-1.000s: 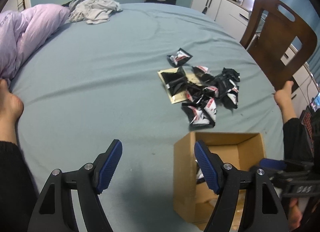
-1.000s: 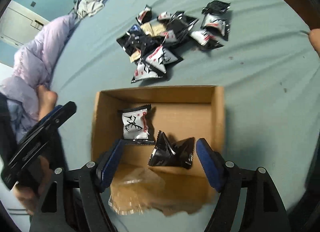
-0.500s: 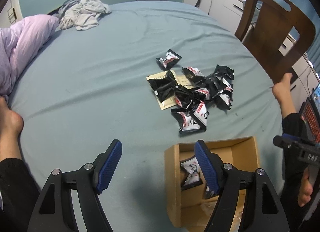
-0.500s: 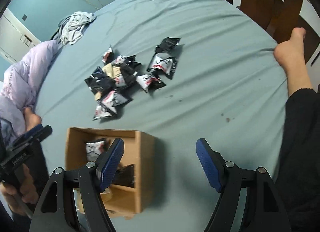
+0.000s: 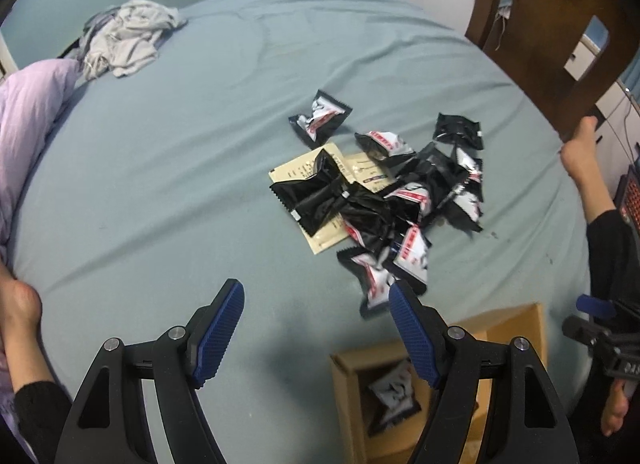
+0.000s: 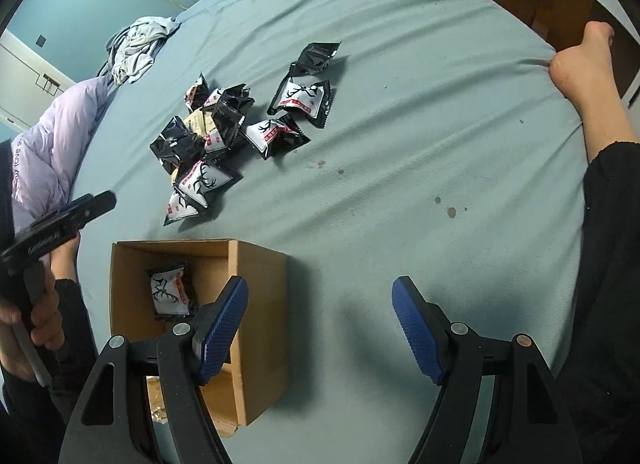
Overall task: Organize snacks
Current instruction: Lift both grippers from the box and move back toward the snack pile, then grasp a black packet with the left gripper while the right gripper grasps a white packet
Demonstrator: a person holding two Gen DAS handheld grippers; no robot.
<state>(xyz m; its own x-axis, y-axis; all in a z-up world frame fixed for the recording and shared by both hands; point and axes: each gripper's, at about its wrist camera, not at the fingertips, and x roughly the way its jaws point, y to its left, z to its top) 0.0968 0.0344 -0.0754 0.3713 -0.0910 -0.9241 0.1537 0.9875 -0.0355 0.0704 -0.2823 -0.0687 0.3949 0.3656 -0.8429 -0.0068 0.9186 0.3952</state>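
Blue-grey bed sheet (image 5: 168, 168) across both views, teal wall behind, brown wooden chair (image 5: 560, 40) at the right edge of the bed, lilac duvet (image 5: 28, 120) along the left edge, crumpled grey clothes (image 5: 128, 40) toward the far left corner

Heap of black-and-white snack packets (image 5: 384, 200) near the middle of the bed, lying over a cream paper sachet (image 5: 304, 172); one packet (image 5: 320, 120) just apart on the far side of the heap. Open cardboard box (image 6: 256, 304) on the sheet nearer than the heap, close to the near edge, with a white deer-print packet (image 6: 168, 292) lying inside

Left gripper (image 5: 316, 308) spread wide, nothing between the blue pads (image 5: 218, 334), tilted down over bare sheet with its right finger just short of the nearest packet in the heap. Compared with a second ago: heap now larger and lower in the left wrist view, box slid down to the bottom right corner of that view and partly hidden behind the right finger

Right gripper (image 6: 320, 308) also spread and empty, over bare sheet to the right of the box, its left finger overlapping the box's right wall in the picture; whether touching, cannot tell. A second ago the same gripper hung straight above the box opening with two packets below it; box now off to the left

Bare foot (image 6: 580, 64) resting at the right edge of the bed
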